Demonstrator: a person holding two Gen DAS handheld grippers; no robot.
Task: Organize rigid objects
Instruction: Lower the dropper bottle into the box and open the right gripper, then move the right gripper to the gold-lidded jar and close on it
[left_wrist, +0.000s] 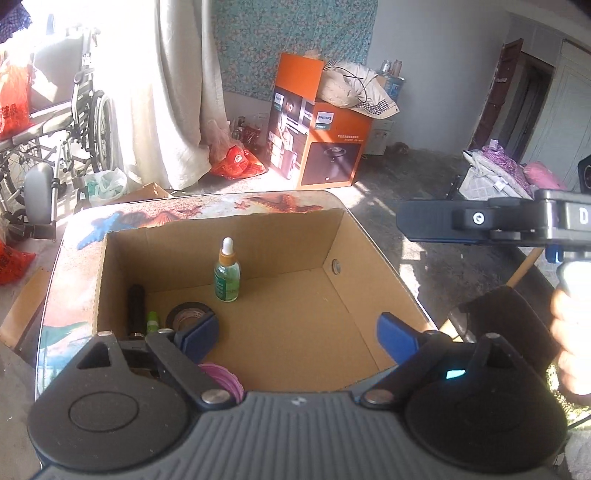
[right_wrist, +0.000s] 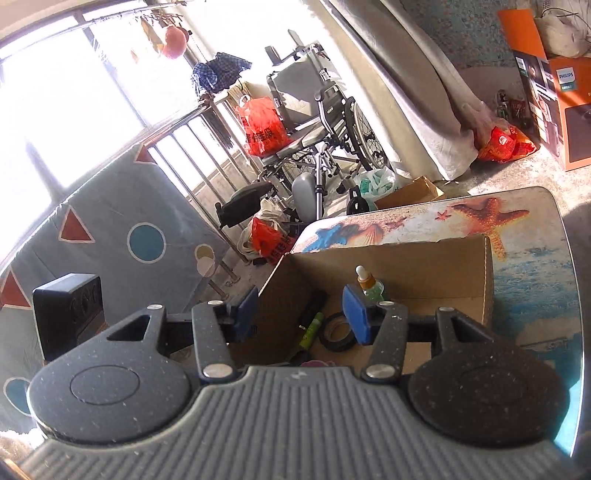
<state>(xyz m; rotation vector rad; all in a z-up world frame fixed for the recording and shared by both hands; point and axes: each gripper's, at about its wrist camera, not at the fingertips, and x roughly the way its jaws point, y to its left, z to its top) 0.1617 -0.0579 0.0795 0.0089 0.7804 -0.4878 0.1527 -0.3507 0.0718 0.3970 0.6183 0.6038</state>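
Both grippers hung empty over the cardboard box (left_wrist: 332, 236) on the table (left_wrist: 258, 203): left gripper (left_wrist: 295, 334) spread wide, right gripper (right_wrist: 301, 314) partly parted, nothing between either's jaws. Dropper bottle (left_wrist: 226, 275) stood upright near the box's back wall; tape roll (left_wrist: 186, 315), black tube (left_wrist: 136, 306) and small green tube (left_wrist: 152, 320) lay grouped along its left wall, likely sorted there.

Pink roll (left_wrist: 221, 380) mostly hidden behind left gripper (left_wrist: 295, 336); black tube's (left_wrist: 136, 310) base too.
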